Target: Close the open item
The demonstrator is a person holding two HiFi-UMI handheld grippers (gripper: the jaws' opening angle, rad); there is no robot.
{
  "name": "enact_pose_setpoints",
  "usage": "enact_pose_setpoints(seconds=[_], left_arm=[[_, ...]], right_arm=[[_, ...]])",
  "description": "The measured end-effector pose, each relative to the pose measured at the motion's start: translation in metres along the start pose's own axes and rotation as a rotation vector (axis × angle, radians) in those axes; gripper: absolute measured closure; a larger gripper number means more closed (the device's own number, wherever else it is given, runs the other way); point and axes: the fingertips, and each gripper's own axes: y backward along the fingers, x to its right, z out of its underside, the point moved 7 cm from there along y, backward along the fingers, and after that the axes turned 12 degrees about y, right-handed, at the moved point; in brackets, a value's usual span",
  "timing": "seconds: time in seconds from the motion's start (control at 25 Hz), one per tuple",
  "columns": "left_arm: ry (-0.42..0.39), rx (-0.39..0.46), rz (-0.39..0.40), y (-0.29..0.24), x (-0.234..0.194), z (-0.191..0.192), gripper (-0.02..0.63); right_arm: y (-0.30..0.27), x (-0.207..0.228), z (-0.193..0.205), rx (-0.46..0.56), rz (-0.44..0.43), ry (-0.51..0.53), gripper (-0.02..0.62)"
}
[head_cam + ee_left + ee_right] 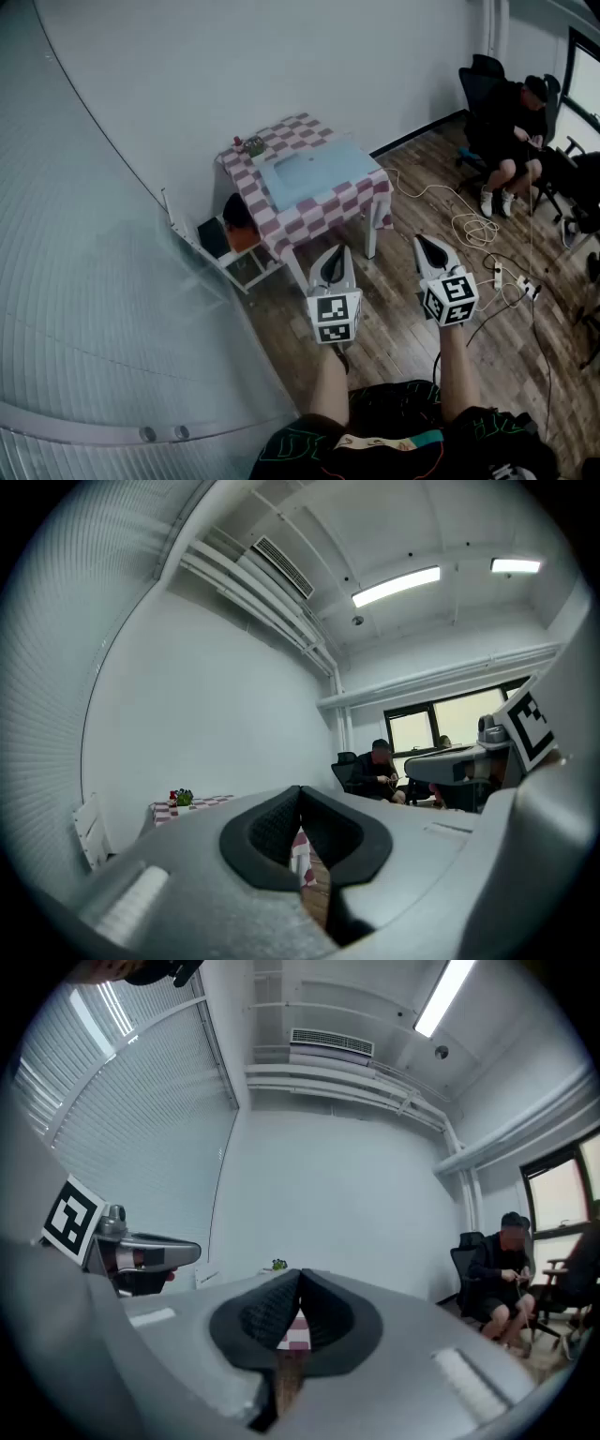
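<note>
Left tool: your left tool [333, 251] is held level out in front of you. Its own view shows the pads pressed together at the tips with nothing between them.
Right tool: your right tool [429, 242] is level too, just beside the left one. Its pads are also pressed together and empty.
Where you stand: both tools hang over the wooden floor [394, 319], well apart from the bench [281, 141] with the checked cloth.
Open item: this looks to be the small white cabinet [246, 267] on the floor against the bench's left end. Its door [183, 225] is swung out toward the wall, and something dark and something orange show inside. From here you cannot tell how the door is hinged.
On the bench: a pale blue sheet [314, 173] lies flat on the cloth, with a small red and green object [251, 145] at the far corner. Neither looks like something to close.
Done so far: nothing, judging by the door standing wide and both tools away from it.
Left to do: walk up to the cabinet, get a tool against the door's outer face or free edge, and swing it shut until it sits flush.
Watch: cables [478, 228] trail across the floor to your right.
</note>
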Motion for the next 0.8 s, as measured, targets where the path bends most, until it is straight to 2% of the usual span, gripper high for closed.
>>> enact_pose_setpoints(seconds=[0.24,0.56,0.8], left_arm=[[0.009,-0.01,0.01,-0.001,-0.01,0.002,0.597],[0.065,-0.025,0.005,-0.009,-0.022,0.015,0.597],[0.118,-0.044,-0.038,-0.025,-0.05,0.031,0.597]], right_arm=[[-0.009,-0.004,-0.004,0.032,-0.003,-0.033,0.592],[-0.022,-0.001,0.003,-0.022,-0.024,-0.023,0.592],[-0.058,-0.003,0.018,-0.04,-0.061,-0.041,0.592]])
